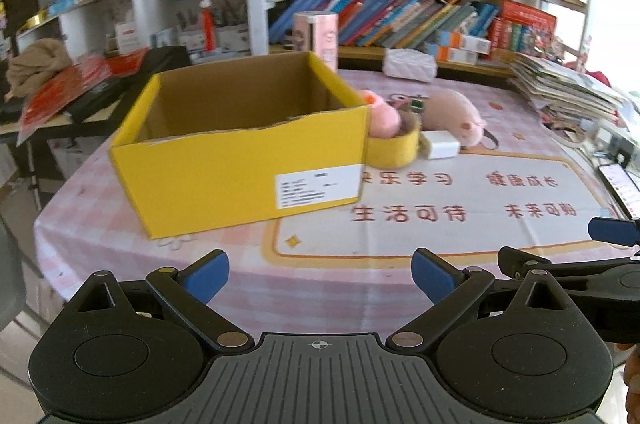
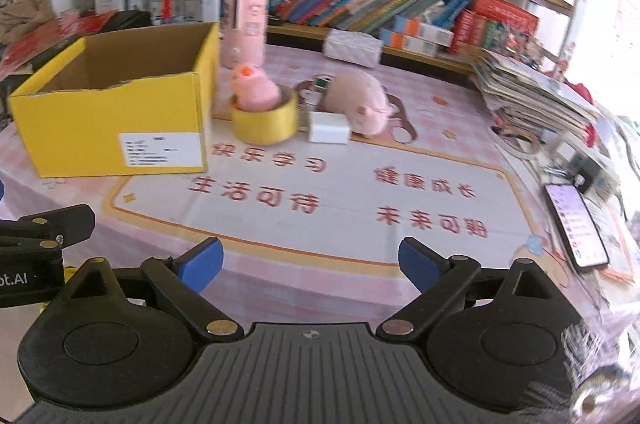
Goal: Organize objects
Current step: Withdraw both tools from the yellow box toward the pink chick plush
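Cardboard box (image 1: 240,160), yellow outside and open-topped, sits on the pink checked worktop (image 1: 360,284). Just beside its right wall stands a yellow tape roll (image 2: 265,122) with a small pink plush (image 2: 256,90) resting in it. A white charger block (image 2: 328,128) lies next to the roll, touching a larger pink plush pig (image 2: 360,100). A pink canister (image 2: 244,24) stands behind the box. Left gripper (image 1: 320,276) and right gripper (image 2: 310,264) hover over the near edge, fingers apart and holding nothing. A phone (image 2: 576,224) lies far right.
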Demonstrator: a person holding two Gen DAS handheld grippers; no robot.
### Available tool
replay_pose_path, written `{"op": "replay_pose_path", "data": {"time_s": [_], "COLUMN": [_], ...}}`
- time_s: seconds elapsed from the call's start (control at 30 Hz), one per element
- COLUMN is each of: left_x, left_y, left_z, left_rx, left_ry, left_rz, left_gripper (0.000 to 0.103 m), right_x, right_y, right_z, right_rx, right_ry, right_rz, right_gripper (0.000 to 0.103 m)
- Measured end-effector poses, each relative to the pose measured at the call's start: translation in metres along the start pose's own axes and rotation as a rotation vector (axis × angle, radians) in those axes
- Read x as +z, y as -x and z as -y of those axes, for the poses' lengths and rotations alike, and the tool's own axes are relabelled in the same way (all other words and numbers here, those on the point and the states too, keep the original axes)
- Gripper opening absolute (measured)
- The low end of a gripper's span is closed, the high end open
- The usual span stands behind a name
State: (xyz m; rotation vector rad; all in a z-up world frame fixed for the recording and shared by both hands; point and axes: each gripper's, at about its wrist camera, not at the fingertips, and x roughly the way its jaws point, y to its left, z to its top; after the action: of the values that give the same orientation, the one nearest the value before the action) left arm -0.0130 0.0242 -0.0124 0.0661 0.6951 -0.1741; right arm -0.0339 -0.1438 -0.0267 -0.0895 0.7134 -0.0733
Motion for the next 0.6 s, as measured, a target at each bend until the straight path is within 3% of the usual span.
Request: {"op": "replay_pose_path", "data": {"time_s": [0.6], "left_x": [0.032], "left_y": [-0.047], "left_z": [0.054], "left_rx": [-0.074], "left_ry": [-0.053], "left_rz": [-0.024], "left_gripper": [0.099], "right_x": [0.016], "right_y": [-0.038], "right_z": [0.058], "right_rx": [-0.083], "right_ry": [-0.055], "right_rz": [-0.051], "right_gripper": [0.096]}}
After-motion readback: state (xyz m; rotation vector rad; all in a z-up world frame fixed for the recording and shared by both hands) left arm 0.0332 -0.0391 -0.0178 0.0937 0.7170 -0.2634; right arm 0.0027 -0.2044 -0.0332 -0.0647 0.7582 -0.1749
